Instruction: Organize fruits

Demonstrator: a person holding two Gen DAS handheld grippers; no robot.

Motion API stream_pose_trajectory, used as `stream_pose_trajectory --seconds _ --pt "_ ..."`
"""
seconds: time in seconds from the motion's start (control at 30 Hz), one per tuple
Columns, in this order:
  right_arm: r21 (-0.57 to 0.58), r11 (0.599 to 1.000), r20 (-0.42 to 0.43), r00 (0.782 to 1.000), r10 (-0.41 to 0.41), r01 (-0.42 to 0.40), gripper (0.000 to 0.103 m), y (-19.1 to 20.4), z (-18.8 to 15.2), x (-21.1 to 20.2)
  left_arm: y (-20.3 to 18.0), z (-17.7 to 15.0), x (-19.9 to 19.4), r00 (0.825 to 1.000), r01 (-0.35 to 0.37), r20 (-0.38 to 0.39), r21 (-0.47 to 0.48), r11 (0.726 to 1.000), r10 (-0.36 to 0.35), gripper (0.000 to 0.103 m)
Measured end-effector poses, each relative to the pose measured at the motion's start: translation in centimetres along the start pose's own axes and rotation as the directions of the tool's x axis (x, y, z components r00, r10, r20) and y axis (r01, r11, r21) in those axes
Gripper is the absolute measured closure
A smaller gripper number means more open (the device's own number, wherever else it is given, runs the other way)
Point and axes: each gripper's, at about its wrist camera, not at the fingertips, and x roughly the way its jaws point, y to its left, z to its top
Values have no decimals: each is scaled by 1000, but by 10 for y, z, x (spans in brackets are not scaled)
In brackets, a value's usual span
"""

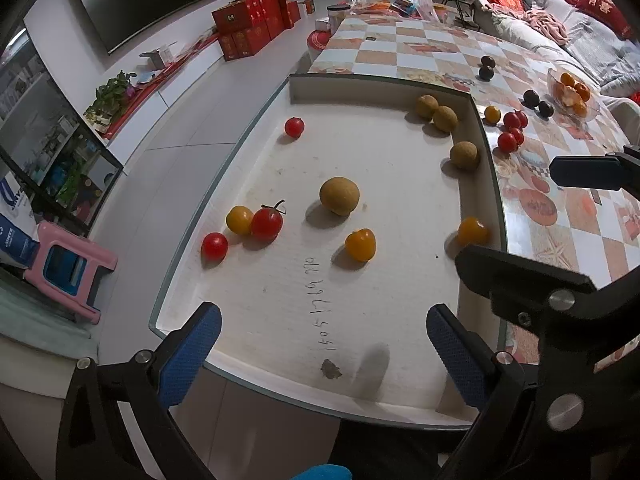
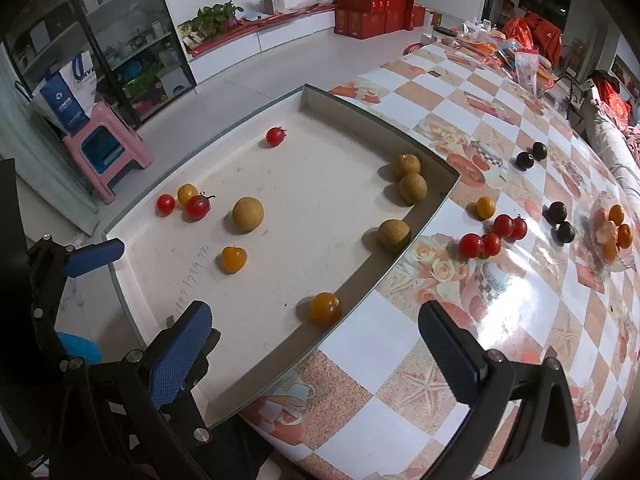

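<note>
A shallow white tray (image 1: 280,300) (image 2: 320,92) lies at the table's corner. It holds several brown longans (image 1: 339,196) (image 2: 248,215), red cherry tomatoes (image 1: 267,222) (image 2: 197,206) and yellow tomatoes (image 1: 360,244) (image 2: 234,259). On the tablecloth beside the tray sit a cluster of red tomatoes (image 1: 511,130) (image 2: 492,236), one yellow tomato (image 2: 485,207) and dark plums (image 2: 560,220). My left gripper (image 1: 324,352) hovers open over the tray's near edge, holding nothing. My right gripper (image 2: 316,352) is open and empty above the tray's near right wall; one of its fingers (image 1: 516,276) shows in the left wrist view.
A glass bowl of orange fruit (image 2: 610,232) (image 1: 574,94) stands at the right on the checkered tablecloth (image 2: 460,360). Packages clutter the table's far end (image 2: 516,52). A pink stool (image 2: 106,148) stands on the floor left of the table, and a sofa (image 1: 560,28) lies beyond it.
</note>
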Motion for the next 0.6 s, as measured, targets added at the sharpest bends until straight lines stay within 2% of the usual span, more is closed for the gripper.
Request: stream_pose_trajectory --seconds 0.6 --pt "-22 999 -21 999 -28 27 0 5 -3 4 -5 -2 -2 1000 0 9 10 1000 0 0"
